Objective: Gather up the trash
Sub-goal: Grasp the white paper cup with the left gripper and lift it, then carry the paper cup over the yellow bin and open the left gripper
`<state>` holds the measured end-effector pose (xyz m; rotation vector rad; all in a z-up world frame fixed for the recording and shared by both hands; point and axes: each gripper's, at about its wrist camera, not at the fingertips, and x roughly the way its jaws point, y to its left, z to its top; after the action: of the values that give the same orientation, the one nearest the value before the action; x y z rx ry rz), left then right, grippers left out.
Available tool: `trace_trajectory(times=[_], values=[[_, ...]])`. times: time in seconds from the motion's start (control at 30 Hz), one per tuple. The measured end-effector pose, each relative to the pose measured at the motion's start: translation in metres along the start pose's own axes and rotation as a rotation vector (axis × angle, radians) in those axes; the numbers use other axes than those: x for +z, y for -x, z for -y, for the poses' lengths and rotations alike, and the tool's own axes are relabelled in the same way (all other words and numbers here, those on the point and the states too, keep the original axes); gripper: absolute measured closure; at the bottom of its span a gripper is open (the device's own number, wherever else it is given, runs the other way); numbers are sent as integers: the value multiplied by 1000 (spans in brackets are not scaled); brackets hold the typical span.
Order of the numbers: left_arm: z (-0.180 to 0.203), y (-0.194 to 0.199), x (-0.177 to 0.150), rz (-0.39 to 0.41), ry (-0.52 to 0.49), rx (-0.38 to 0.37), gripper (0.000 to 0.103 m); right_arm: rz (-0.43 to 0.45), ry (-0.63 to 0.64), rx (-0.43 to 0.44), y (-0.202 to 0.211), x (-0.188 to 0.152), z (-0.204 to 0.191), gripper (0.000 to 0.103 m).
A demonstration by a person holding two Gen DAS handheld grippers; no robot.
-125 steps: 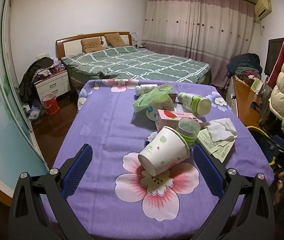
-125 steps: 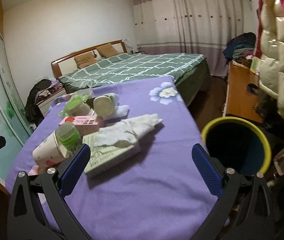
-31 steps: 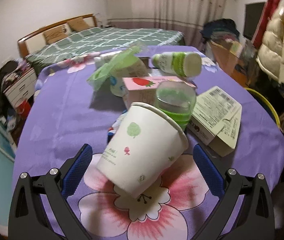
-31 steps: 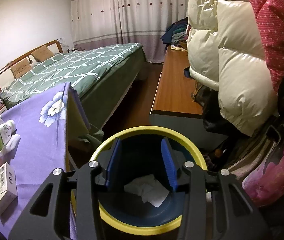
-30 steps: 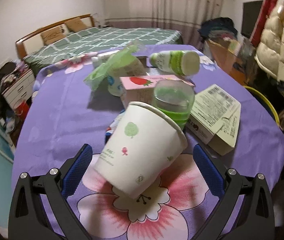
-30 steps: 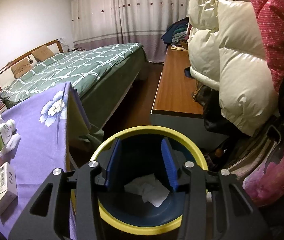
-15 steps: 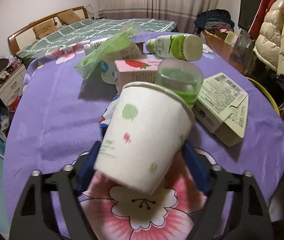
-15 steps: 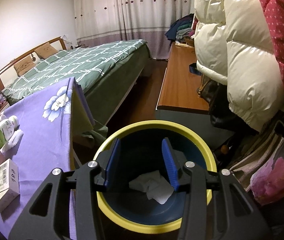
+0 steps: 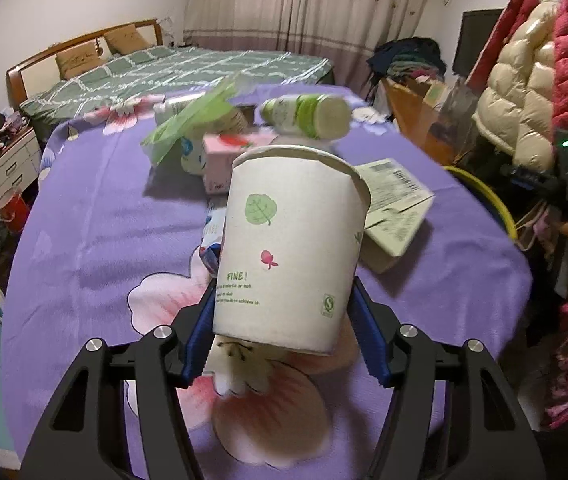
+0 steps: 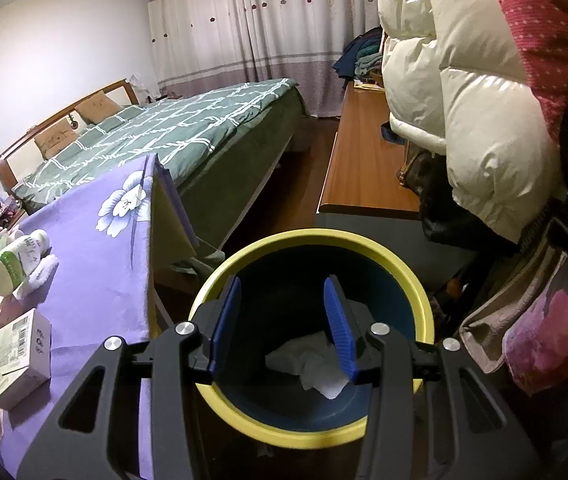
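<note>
Left tongs [image 9: 284, 320] have just closed, pinching paper cup [image 9: 287, 248] above desk [image 9: 84, 240]; right tongs [image 10: 282, 324] spread, empty, over bin [image 10: 419, 292]. Step: cup pickup. Next, carry to bin.

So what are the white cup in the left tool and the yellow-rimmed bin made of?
White leaf-printed cup: looks like matte paper, with a rolled rim and printed text. Yellow-rimmed dark blue bin: probably plastic, with a smooth, slightly glossy moulded rim.
</note>
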<state>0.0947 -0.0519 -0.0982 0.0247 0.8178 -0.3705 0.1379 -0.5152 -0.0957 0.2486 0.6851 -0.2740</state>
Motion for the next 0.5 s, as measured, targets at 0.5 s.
trace_trajectory(times=[0.5], values=[[119,-1,64,69,-172,-214,42,56,-69,-12,43,-18,41,61]])
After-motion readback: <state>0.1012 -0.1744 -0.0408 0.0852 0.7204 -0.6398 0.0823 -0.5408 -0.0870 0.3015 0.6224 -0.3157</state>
